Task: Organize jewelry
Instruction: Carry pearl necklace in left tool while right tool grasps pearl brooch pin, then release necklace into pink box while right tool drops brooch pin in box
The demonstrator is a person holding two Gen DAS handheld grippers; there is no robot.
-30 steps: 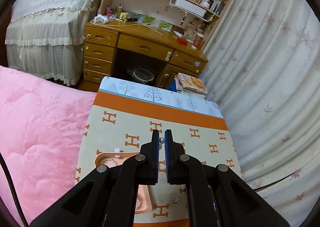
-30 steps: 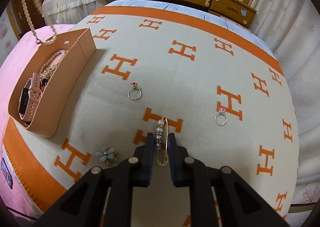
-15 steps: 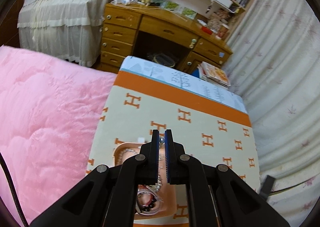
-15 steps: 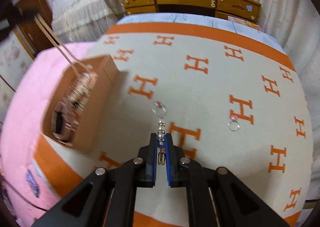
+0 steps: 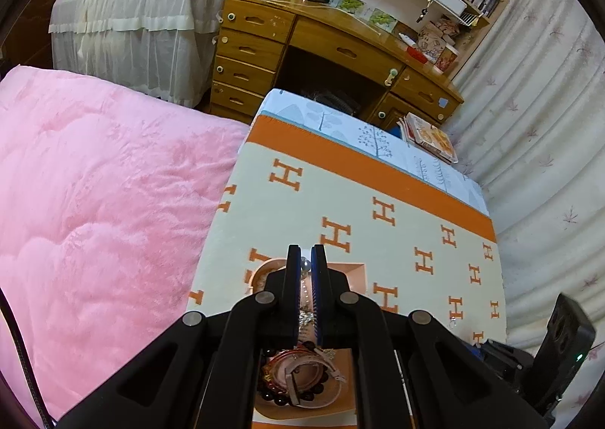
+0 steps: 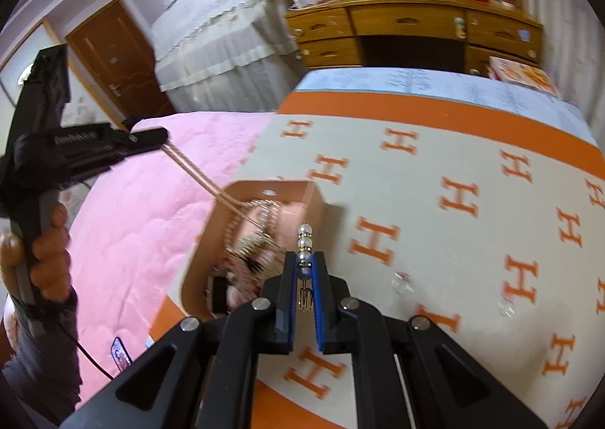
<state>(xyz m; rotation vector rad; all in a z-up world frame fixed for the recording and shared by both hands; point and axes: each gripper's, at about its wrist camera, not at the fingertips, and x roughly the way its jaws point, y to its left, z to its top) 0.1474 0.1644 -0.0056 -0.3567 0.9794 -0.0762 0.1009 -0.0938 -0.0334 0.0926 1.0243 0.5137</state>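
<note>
My left gripper [image 5: 306, 258] is shut on a pearl necklace [image 5: 305, 265] that hangs down into the peach jewelry box [image 5: 359, 272] right below it. From the right wrist view the left gripper [image 6: 164, 134] is high at the left, and the necklace strand [image 6: 196, 173] runs down into the box [image 6: 308, 194]. My right gripper [image 6: 305, 266] is shut on a gold pin with pearls [image 6: 305, 236], held above the blanket beside the box's right wall. Two rings [image 6: 401, 281] [image 6: 506, 306] lie on the blanket to the right.
The box holds a watch, bracelets and chains [image 5: 298, 368]. The orange-and-cream H-pattern blanket [image 6: 472, 232] covers the table. A pink quilt [image 5: 94, 202] lies to the left. A wooden desk [image 5: 321, 47] and curtains [image 5: 540, 126] stand behind.
My right gripper closed on the pearl pin, lifted it off the blanket and carried it left toward the box. My left gripper lowered the pearl necklace into the box.
</note>
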